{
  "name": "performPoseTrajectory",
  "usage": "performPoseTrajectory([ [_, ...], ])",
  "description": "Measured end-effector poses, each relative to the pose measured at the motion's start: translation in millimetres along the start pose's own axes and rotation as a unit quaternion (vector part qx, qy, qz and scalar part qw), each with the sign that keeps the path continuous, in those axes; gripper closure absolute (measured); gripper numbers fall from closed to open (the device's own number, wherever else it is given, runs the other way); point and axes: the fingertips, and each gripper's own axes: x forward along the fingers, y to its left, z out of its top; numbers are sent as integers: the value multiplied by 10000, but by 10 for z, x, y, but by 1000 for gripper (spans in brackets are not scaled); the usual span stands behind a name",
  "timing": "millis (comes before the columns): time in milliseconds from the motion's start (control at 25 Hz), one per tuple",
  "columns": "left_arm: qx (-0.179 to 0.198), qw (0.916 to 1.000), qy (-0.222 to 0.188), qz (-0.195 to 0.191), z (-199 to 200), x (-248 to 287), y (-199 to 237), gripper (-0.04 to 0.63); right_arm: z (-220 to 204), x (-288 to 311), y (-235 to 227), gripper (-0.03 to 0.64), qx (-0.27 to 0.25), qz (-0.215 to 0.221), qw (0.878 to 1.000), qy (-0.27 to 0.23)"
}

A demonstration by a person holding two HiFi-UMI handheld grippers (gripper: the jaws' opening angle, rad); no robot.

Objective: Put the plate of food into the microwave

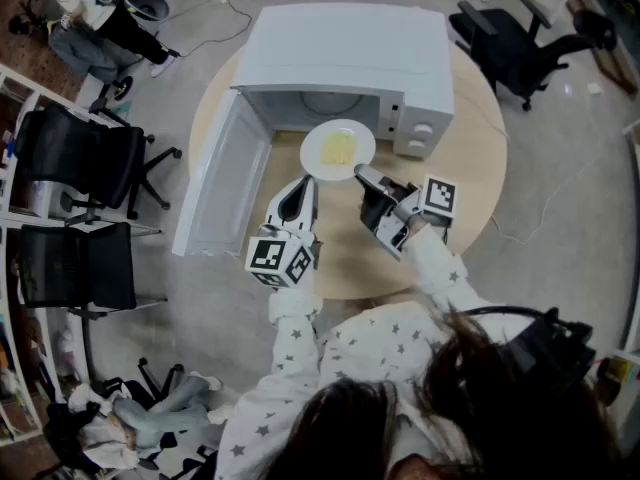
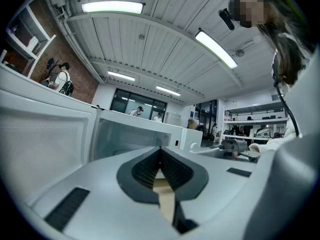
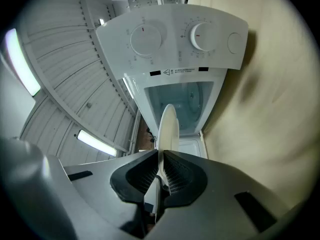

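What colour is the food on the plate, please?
The food is pale yellow, on a white plate; the head view shows it best.

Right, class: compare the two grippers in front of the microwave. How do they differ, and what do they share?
The right gripper clamps the plate rim; the left gripper is shut on nothing. The right gripper sits at the plate's right, the left gripper at its left, nearer the open door. Both point toward the microwave.
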Motion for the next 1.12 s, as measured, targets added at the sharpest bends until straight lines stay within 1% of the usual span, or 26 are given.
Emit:
performPoseTrajectory([
  [120,36,10000,11,6,10,134,77,594,98,102,-8,594,28,4,10000,12],
  [320,59,10000,35,-22,4,355,221,594,307,265,-113,594,68,-78,9999,-114],
  [480,-7,9997,203,-153,-93,448,323,594,373,383,-227,594,112,-203,9992,-311],
  [640,-73,9991,290,-304,-105,616,613,594,520,739,-293,594,89,-266,9982,-537],
  [720,-113,9982,388,-447,-112,746,788,594,627,959,-327,594,106,-305,9970,-702],
  [880,-231,9933,621,-946,-140,988,972,594,798,1211,-383,594,155,-415,9922,-1166],
  [1120,-301,9844,745,-1567,-297,1090,855,594,887,1167,-503,594,84,-397,9848,-1688],
])
